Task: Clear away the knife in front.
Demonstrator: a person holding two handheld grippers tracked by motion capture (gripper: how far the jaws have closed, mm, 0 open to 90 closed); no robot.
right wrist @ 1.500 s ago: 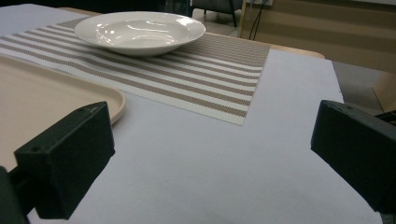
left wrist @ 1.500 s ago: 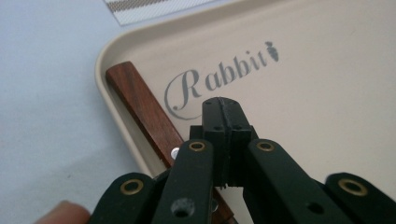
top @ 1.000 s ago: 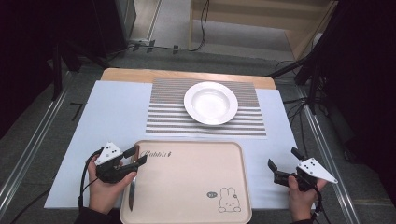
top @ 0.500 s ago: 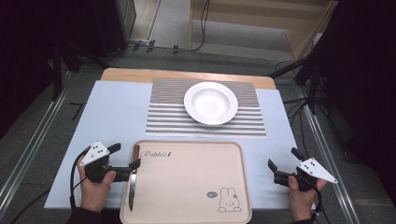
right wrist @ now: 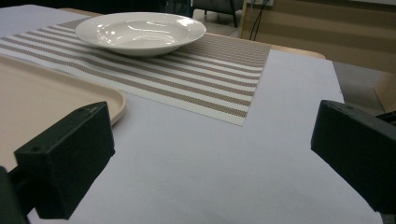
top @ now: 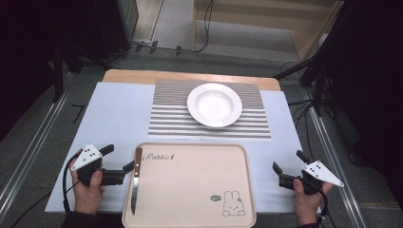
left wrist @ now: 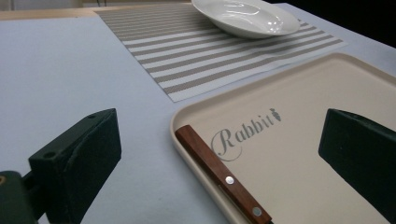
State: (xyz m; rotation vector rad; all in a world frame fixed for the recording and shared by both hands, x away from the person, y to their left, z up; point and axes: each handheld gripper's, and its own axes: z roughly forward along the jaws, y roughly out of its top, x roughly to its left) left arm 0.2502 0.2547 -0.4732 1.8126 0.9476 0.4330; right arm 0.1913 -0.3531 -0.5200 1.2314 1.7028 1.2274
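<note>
Pale blue sheeting covers the bench, with a striped mat at the far side and a white plate on it. Nearer the person sits a beige tray printed with a rabbit.

The knife lies along the tray's left edge, just inside the rim, its brown wooden handle toward the mat and its blade pointing back at the person. In the left gripper view the handle shows two metal rivets and rests flat on the tray floor.

The left tool hovers just left of the tray, jaws spread wide and empty, one jaw close beside the handle. The right tool waits off the tray's right side, well apart from the knife, its jaws likewise parted with nothing between them.

The knife looks light and stiff, so it should lift without bending or sagging. Its blade is thin, smooth and probably slippery, and it lies too flat to get under. The wooden handle is the better hold: thicker, squared and less slick. A grip across its width near the rivets would likely keep the knife balanced. The low rim beside it may crowd the outer jaw, so a steep approach from above seems wise.
</note>
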